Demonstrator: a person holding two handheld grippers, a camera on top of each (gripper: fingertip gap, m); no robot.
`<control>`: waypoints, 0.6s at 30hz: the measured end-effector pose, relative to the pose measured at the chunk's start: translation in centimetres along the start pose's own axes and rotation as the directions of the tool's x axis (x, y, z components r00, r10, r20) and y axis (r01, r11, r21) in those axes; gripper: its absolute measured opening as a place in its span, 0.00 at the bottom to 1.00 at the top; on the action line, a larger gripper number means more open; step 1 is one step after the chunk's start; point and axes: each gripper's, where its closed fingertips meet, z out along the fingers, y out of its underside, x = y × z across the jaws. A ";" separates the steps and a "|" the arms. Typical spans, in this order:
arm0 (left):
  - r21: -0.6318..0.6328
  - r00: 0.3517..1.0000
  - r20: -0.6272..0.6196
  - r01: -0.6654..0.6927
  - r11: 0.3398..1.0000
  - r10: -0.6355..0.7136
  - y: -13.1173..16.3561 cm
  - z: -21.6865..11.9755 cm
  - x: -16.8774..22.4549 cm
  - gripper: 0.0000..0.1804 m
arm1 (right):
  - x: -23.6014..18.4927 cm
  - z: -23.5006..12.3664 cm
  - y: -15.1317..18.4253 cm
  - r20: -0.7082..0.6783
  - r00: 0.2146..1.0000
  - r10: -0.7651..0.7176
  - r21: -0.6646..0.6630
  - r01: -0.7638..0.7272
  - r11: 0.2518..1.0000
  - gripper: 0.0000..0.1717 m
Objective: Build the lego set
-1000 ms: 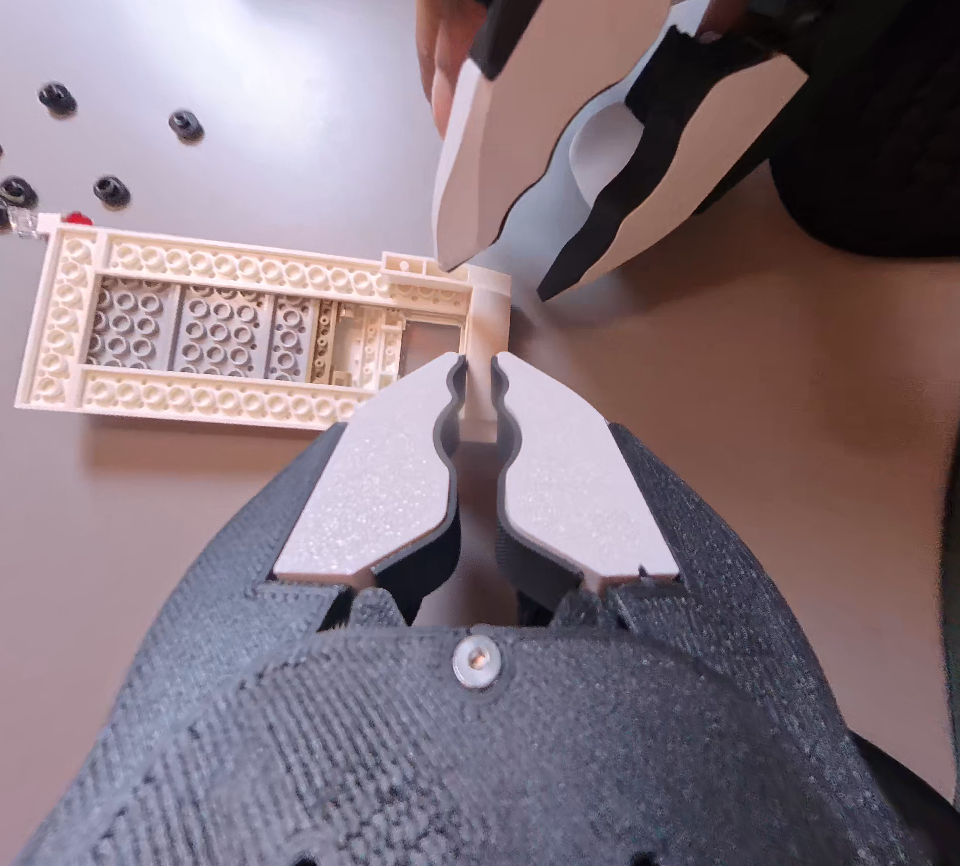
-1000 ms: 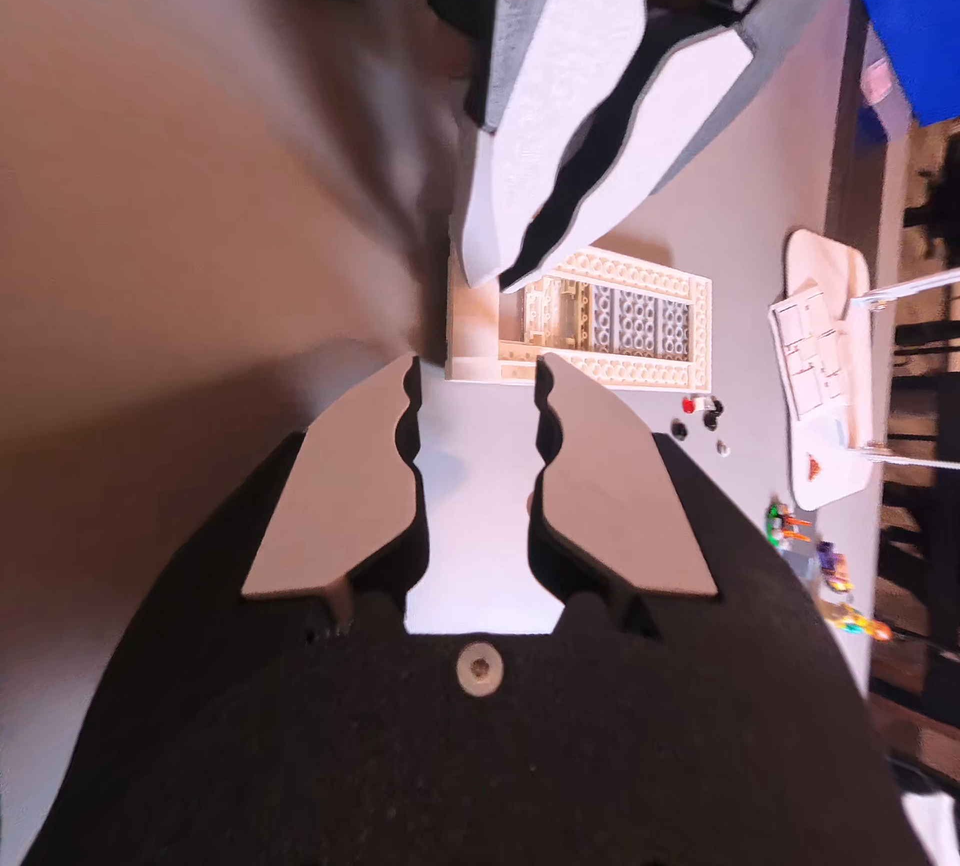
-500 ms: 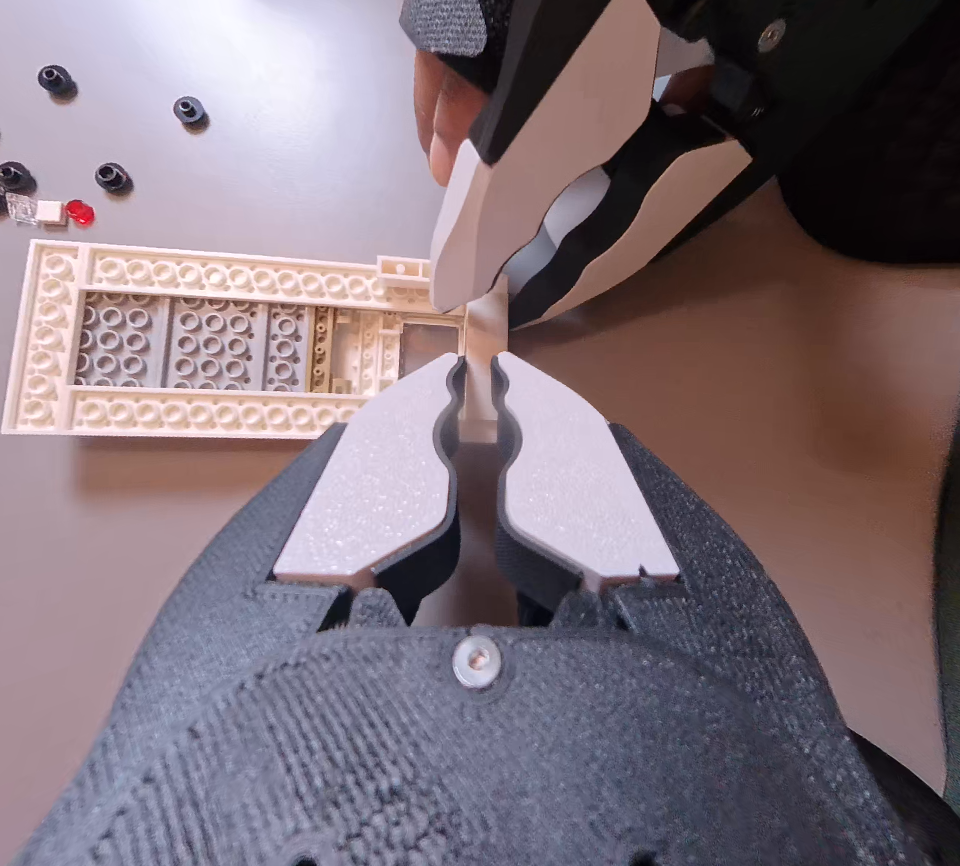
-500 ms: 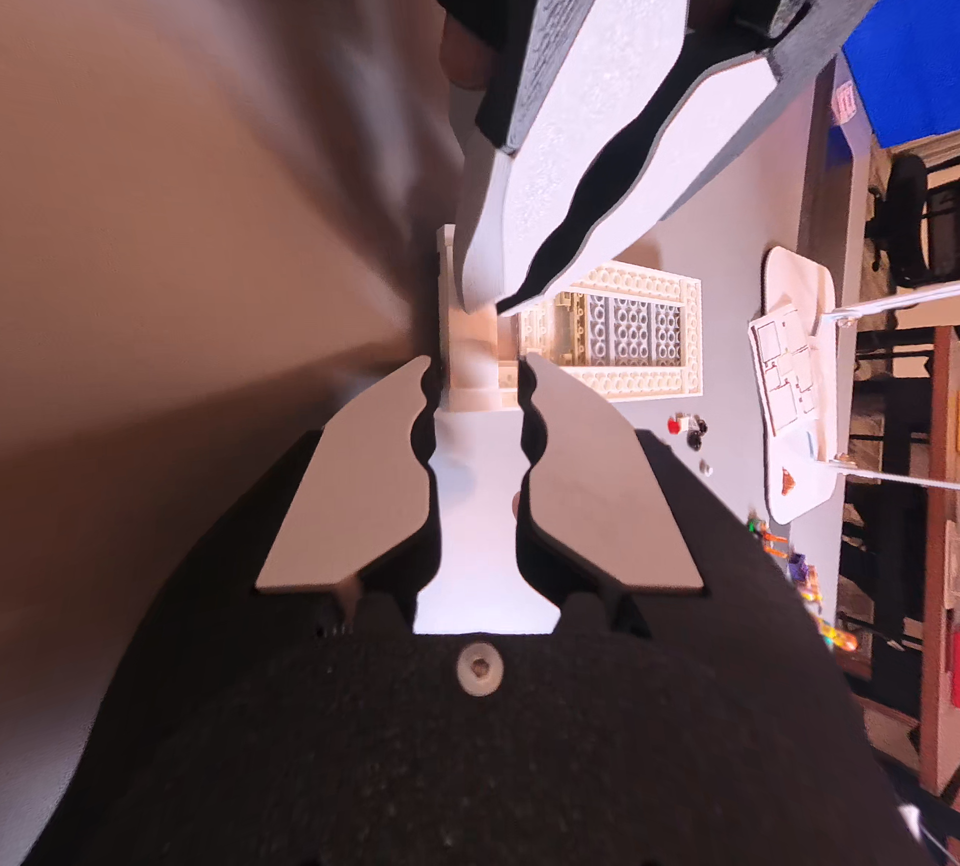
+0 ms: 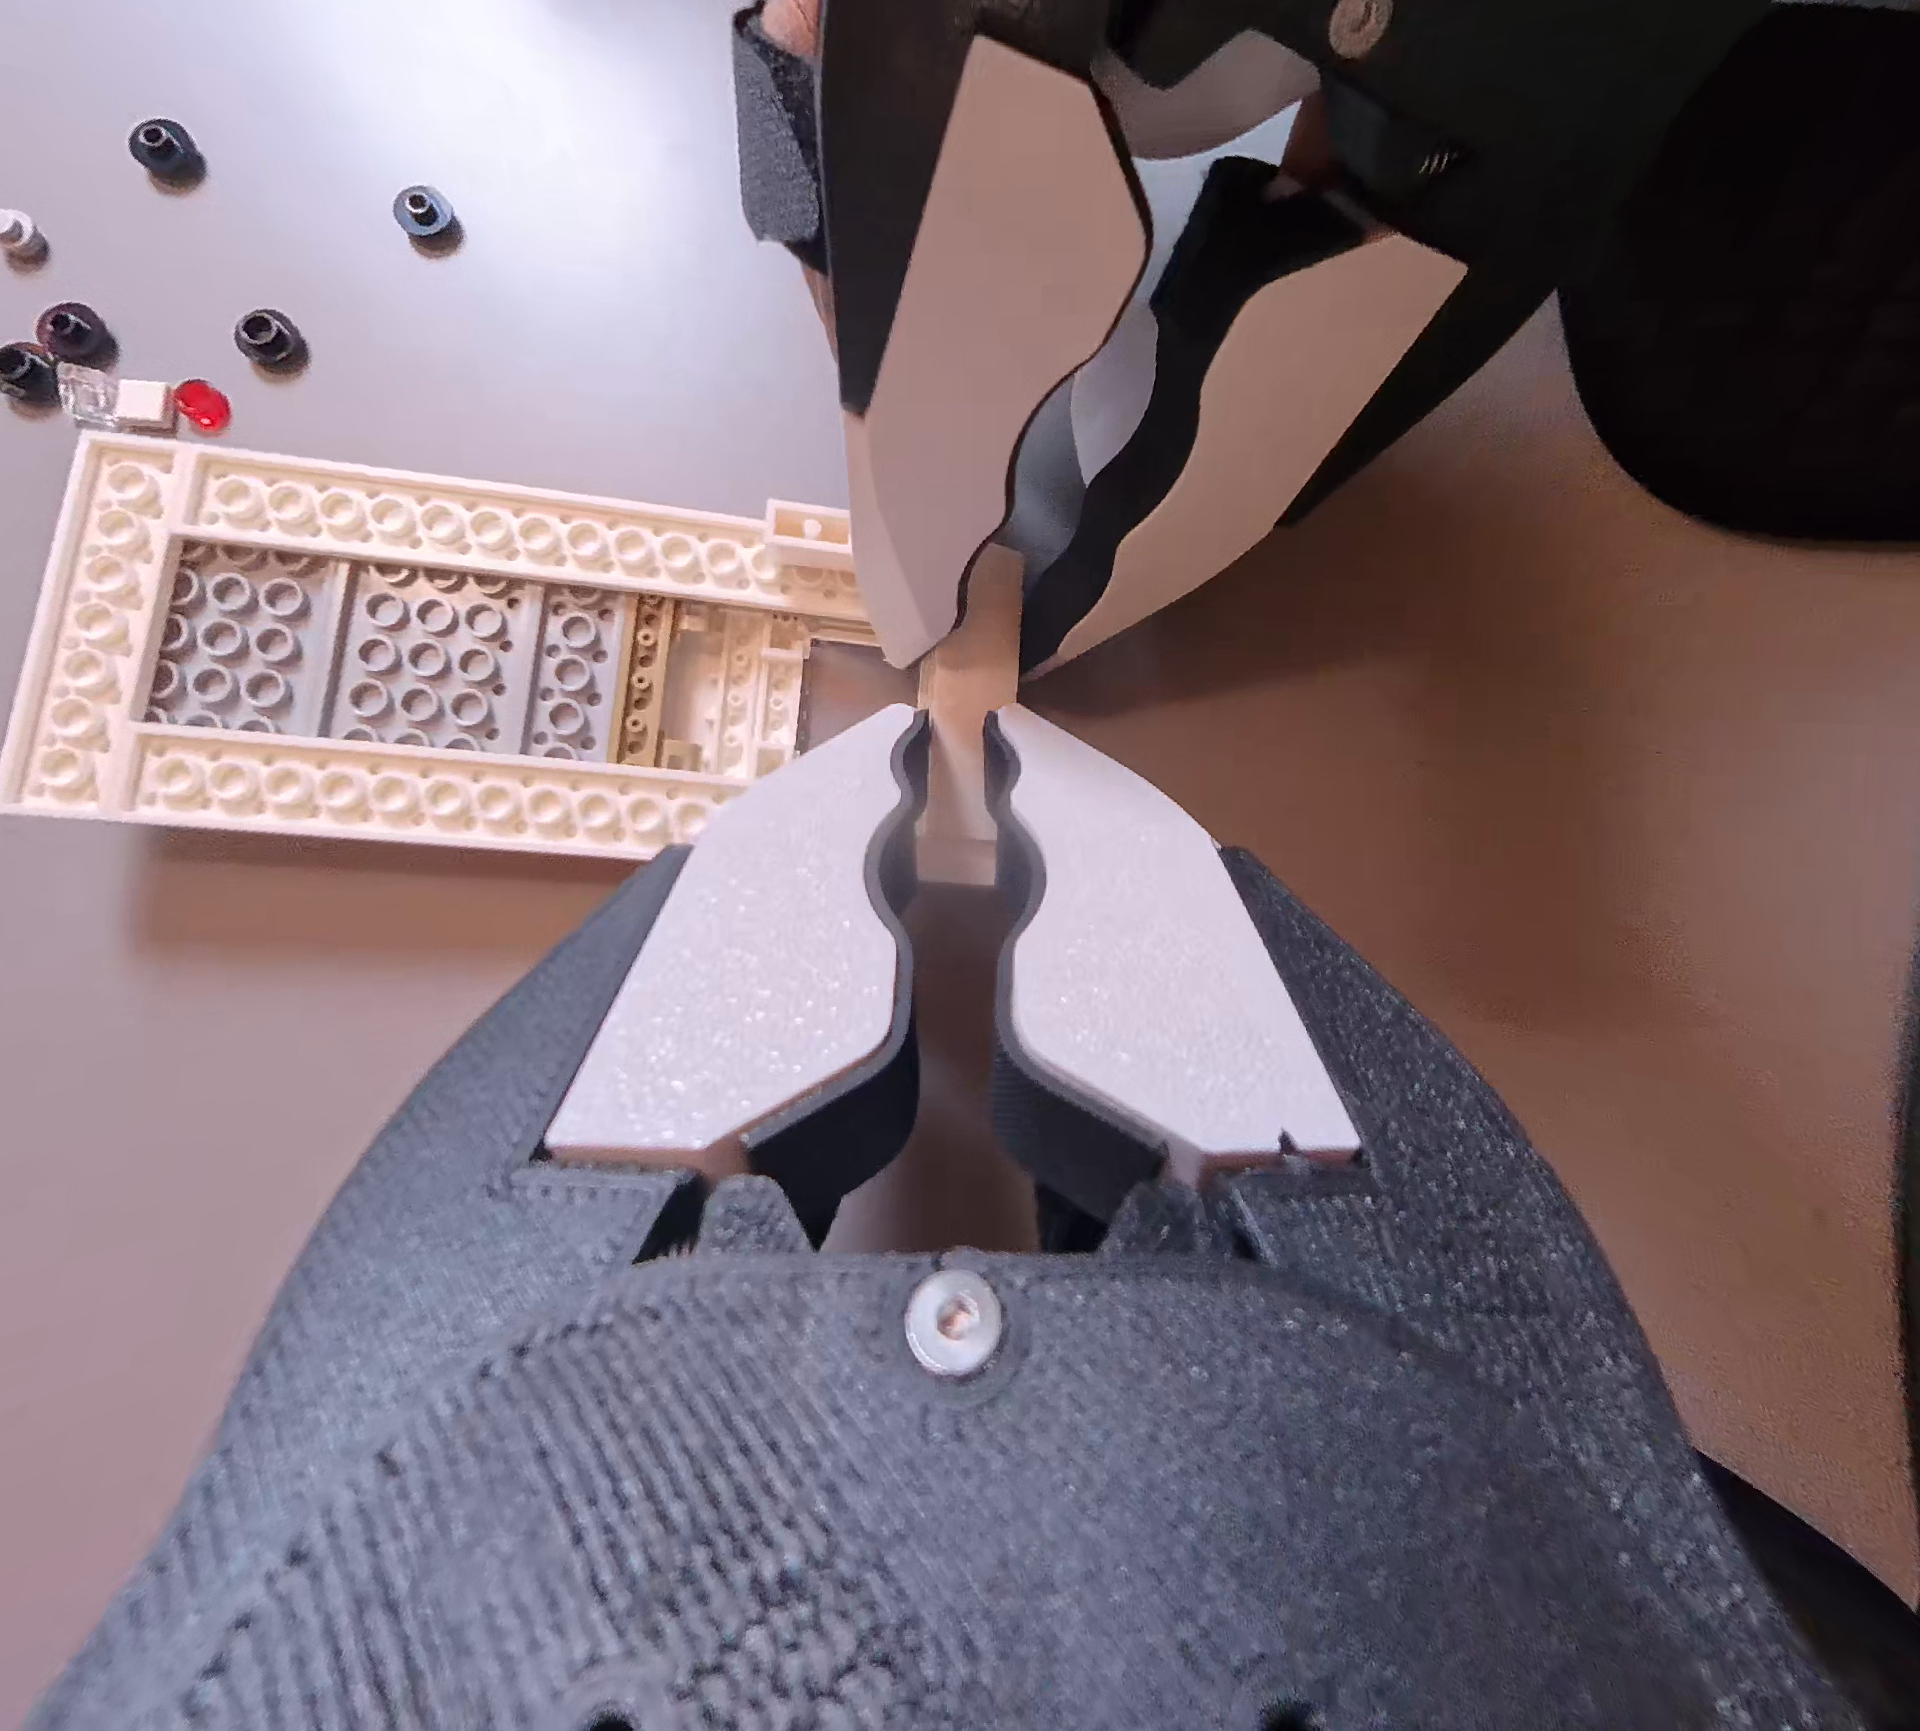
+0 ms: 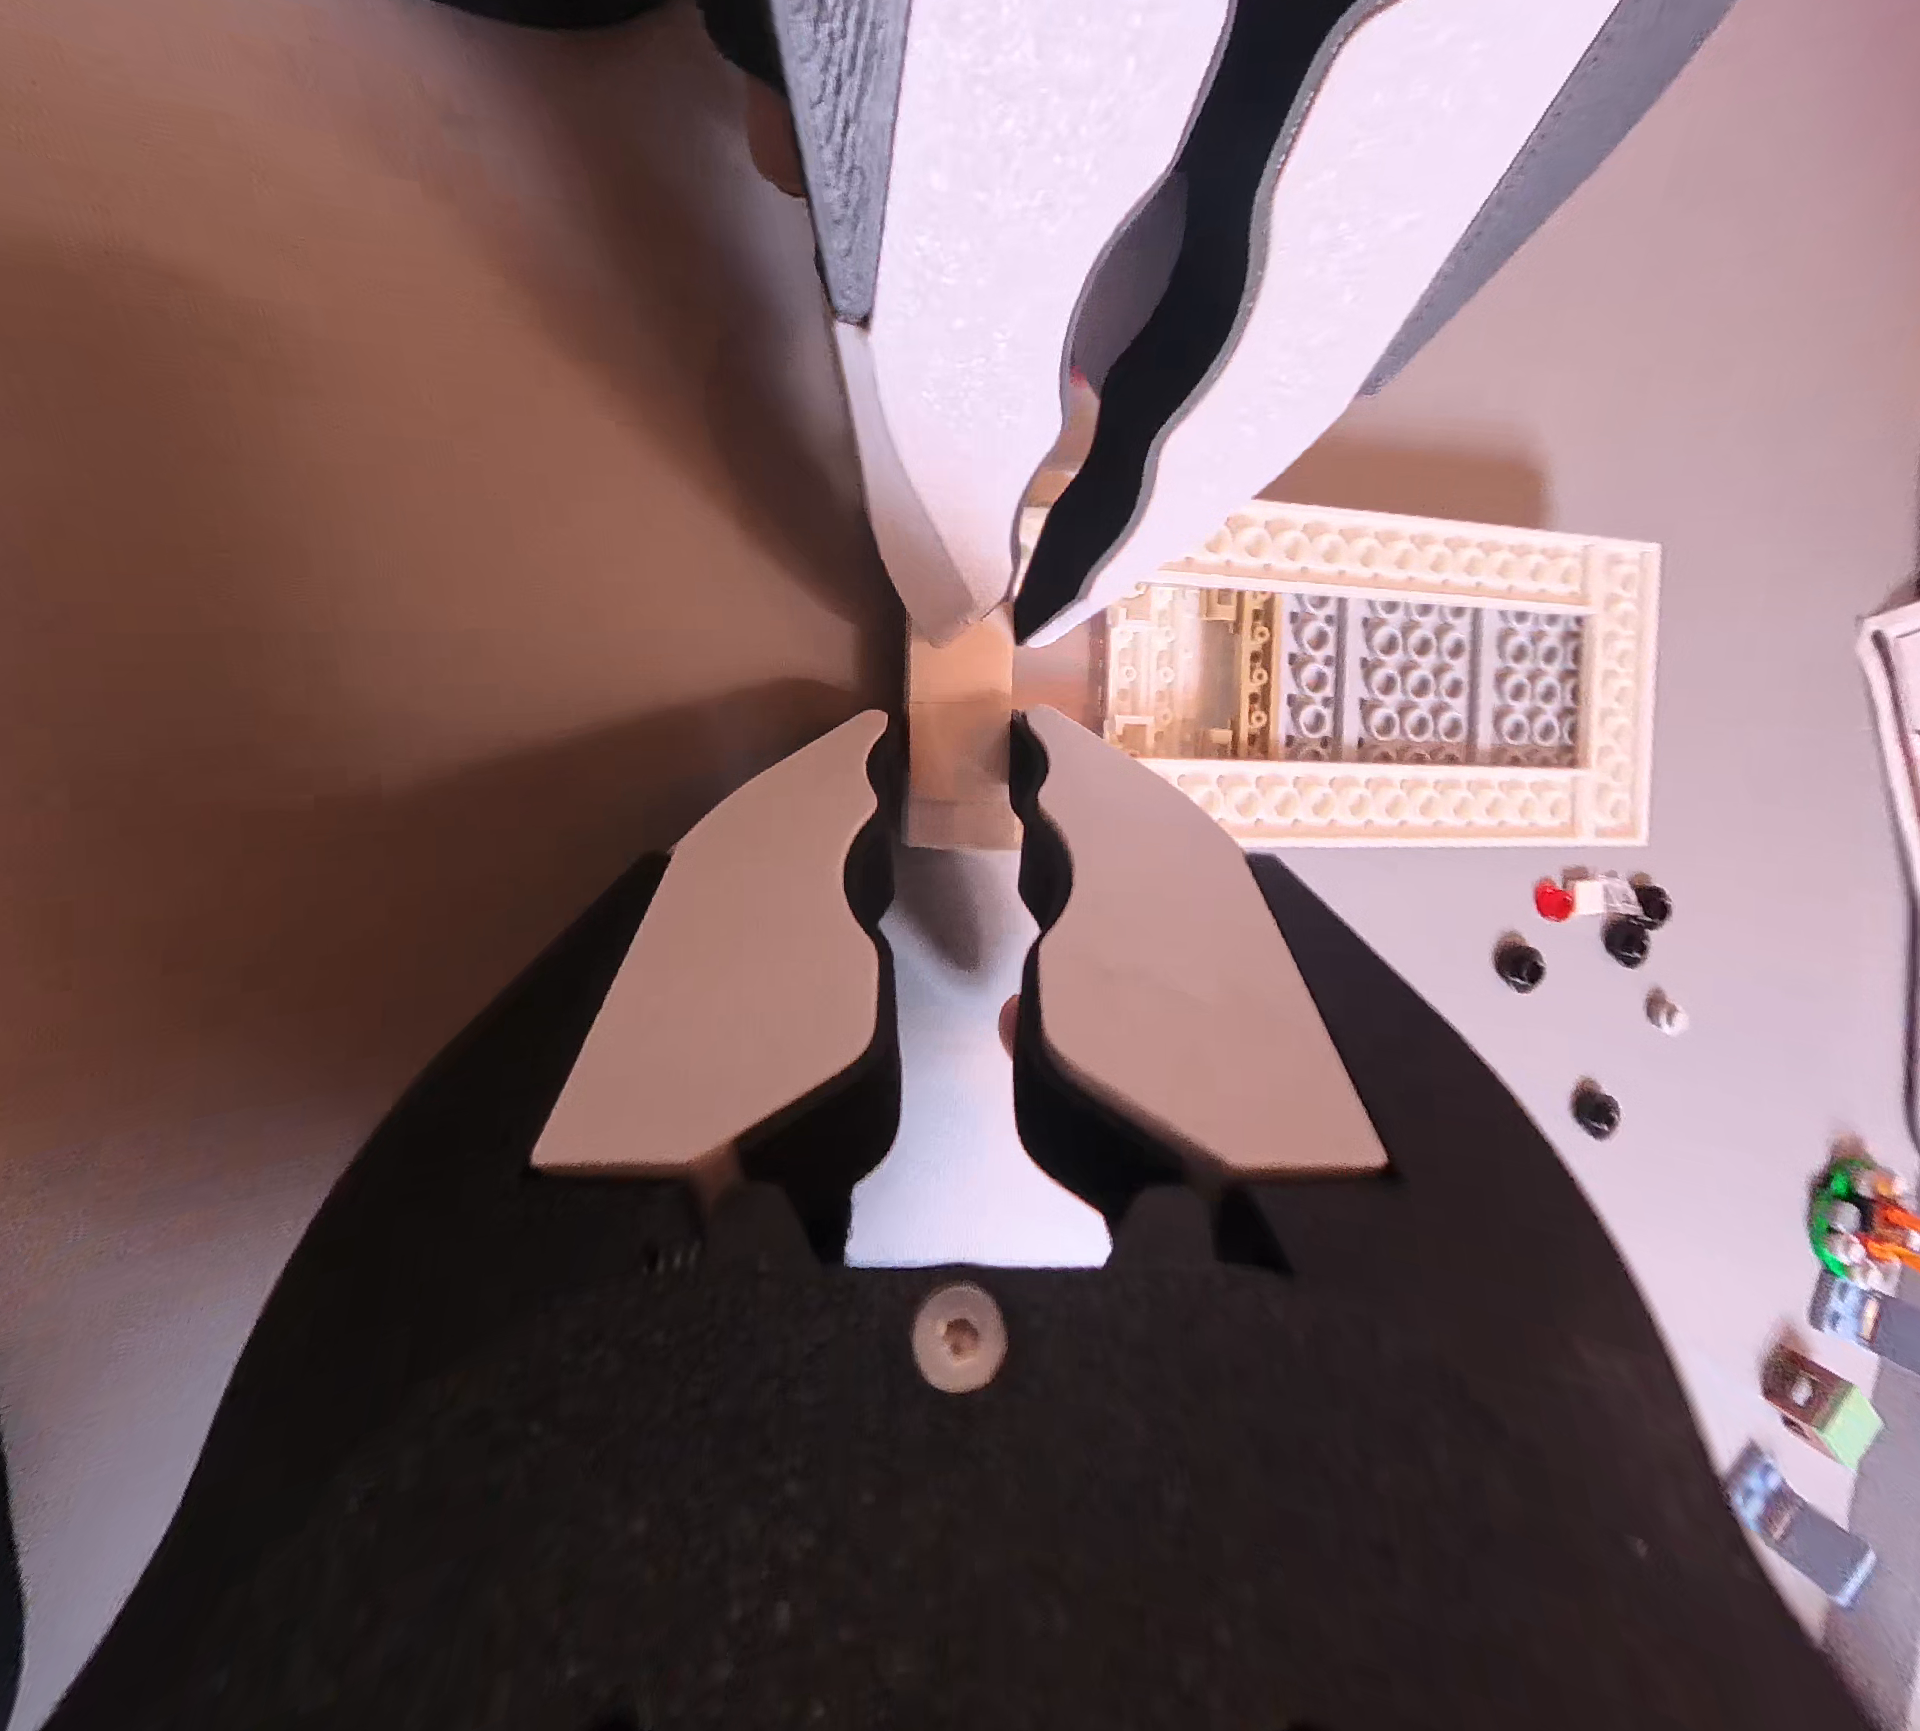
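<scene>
White end wall [image 5: 961,725] of brick tray [image 5: 405,642]: upright at tray's near end, long axis running between two opposed grippers. Left gripper [image 5: 956,731] clamped on one end of wall, pads pressed on both faces. Right gripper [image 6: 954,736] pinched on opposite end, fingertips [image 6: 1039,751] against wall sides. Both tips nearly meet across wall. Tray flat on brown table [image 5: 1455,850], extending sideways from wall. Small black studs [image 5: 270,336] and red piece [image 5: 203,405] well apart beyond tray.

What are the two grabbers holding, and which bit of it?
Both hold the same cream end wall of the upside-down brick model. The left gripper pinches its near end, the right gripper its far end.
</scene>
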 end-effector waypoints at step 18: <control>0.002 0.966 0.146 -0.217 0.976 0.215 0.4 -0.6 0.3 0.09 | -0.2 0.1 -0.1 0.106 0.991 0.077 -0.013 -0.076 0.997 0.10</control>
